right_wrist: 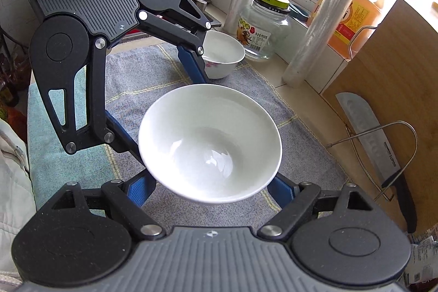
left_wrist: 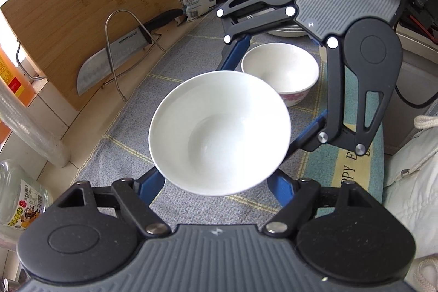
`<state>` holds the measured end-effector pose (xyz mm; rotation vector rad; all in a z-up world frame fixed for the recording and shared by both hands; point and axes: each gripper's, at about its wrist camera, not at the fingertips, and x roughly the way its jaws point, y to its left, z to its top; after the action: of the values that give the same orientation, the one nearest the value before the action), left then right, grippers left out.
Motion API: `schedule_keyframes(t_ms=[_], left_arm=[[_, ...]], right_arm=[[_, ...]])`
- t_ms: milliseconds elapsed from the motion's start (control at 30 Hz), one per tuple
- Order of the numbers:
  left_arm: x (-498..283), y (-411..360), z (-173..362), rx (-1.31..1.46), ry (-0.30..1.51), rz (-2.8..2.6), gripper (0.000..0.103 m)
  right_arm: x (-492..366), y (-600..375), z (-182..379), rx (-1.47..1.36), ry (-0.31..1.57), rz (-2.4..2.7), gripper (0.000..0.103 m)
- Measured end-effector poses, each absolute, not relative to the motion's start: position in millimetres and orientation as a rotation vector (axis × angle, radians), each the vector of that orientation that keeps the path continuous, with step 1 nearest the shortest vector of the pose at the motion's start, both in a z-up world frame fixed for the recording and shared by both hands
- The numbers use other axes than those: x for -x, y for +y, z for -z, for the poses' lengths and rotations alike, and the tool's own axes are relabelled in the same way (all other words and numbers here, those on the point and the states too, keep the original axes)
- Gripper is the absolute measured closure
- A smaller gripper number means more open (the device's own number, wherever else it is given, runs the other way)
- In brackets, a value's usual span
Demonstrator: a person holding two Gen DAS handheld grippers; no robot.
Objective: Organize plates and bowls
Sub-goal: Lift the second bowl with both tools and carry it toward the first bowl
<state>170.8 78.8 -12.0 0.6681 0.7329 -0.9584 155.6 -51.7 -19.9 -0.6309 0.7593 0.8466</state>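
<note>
Nearest of all, my left claw point(left_wrist: 216, 184) is closed to a middling width on a white bowl point(left_wrist: 219, 133), one blue finger point(left_wrist: 153, 182) on each side under the rim. The bowl sits upright and empty, held over the grey cloth point(left_wrist: 178, 67) on the tabletop.

Far left of this claw, a wooden cutting board point(left_wrist: 82, 18) leans up, with a knife point(left_wrist: 109, 59) propped in a wire rack just in front of it. Ahead and slightly right, beyond the held bowl, a second bowl point(left_wrist: 279, 70) with a pink pattern stands on the cloth.

My right claw point(right_wrist: 210, 188) faces the left one from across the bowl. It grips the same white bowl in the same way, its fingers running in under the rim. Ahead of it, a third bowl point(right_wrist: 224, 54) stands on the cloth, half hidden by a left claw finger. A glass jar point(right_wrist: 262, 29) stands just right of that bowl.
</note>
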Motion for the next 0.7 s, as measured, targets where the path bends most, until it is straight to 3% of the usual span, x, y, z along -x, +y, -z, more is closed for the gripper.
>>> schedule_keyframes(t_ms=[700], left_arm=[[-159,13,2,-0.753,0.631,1.159,0.022]], right_arm=[[-115,-117,5,0.566,0.790,-0.612,0.012]])
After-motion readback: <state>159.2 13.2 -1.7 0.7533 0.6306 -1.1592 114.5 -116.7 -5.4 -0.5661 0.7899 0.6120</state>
